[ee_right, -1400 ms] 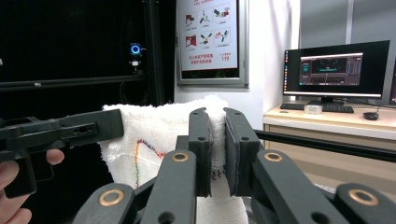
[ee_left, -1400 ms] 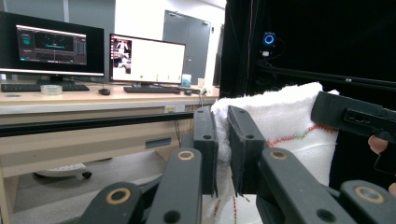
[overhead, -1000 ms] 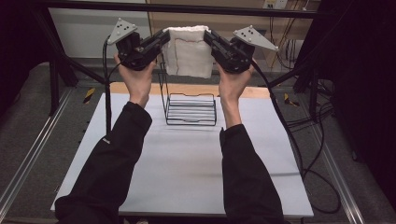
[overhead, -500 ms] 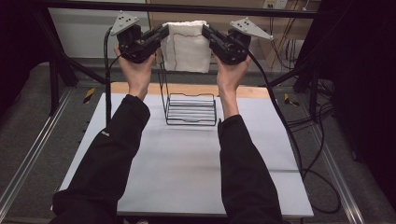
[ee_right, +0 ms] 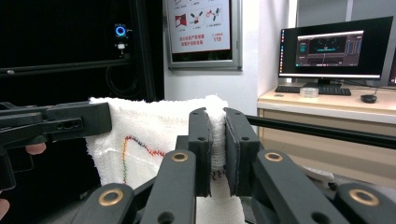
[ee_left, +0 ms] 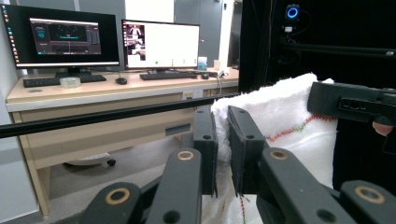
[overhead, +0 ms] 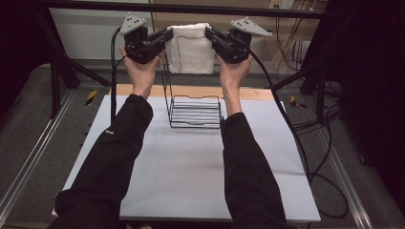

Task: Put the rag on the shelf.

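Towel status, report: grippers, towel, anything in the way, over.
Left gripper and right gripper both shut on the towel, one at each top corner. Towel hangs spread in the air. Wire rack stands on the table directly below.

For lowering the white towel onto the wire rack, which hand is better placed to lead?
Neither clearly: left tongs and right tongs each clamp a top corner of the white towel, level, above the wire rack. Probably both lower together.
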`<move>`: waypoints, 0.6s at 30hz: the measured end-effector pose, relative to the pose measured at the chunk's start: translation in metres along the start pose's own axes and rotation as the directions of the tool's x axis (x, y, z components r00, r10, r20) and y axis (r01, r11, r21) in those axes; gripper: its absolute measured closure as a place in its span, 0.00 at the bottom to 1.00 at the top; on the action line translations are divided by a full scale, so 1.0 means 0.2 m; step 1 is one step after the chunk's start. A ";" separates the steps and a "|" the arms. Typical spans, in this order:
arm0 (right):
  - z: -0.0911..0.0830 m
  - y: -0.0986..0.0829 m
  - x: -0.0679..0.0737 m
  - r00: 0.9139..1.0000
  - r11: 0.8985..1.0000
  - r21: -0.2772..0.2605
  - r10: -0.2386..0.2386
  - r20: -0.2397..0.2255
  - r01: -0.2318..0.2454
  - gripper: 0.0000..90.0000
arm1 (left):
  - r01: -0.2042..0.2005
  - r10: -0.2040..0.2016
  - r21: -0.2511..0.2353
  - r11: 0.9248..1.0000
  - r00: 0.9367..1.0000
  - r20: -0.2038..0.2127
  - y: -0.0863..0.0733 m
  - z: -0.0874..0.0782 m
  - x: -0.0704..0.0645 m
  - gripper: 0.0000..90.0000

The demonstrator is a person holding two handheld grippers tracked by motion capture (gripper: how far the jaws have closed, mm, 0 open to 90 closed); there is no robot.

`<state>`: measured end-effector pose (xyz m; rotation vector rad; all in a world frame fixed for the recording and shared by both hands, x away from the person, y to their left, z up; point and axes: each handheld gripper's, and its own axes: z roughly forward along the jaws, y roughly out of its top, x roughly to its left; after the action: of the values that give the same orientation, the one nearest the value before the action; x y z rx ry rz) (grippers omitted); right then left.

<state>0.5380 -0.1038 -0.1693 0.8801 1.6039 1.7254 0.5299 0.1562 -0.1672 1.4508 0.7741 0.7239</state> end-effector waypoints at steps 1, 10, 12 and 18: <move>0.00 0.00 0.00 1.000 1.000 0.002 -0.004 0.000 0.004 0.92 | -0.001 0.001 0.003 1.000 1.000 0.002 0.00 0.00 0.00 0.91; 0.02 -0.06 -0.01 1.000 0.999 0.036 -0.007 -0.005 0.007 0.91 | 0.013 -0.014 0.028 1.000 1.000 0.016 -0.07 0.01 0.02 0.91; 0.01 -0.07 -0.02 1.000 0.999 0.041 -0.006 -0.006 0.007 0.91 | 0.007 -0.008 0.034 0.999 1.000 0.021 -0.08 0.00 0.01 0.91; -0.02 -0.12 -0.01 1.000 0.998 0.061 -0.016 -0.008 0.016 0.91 | -0.002 0.000 0.056 0.998 0.999 0.038 -0.14 -0.01 0.00 0.91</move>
<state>0.5353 -0.1068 -0.1928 0.8891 1.6718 1.6782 0.5276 0.1575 -0.1943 1.5117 0.7703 0.6782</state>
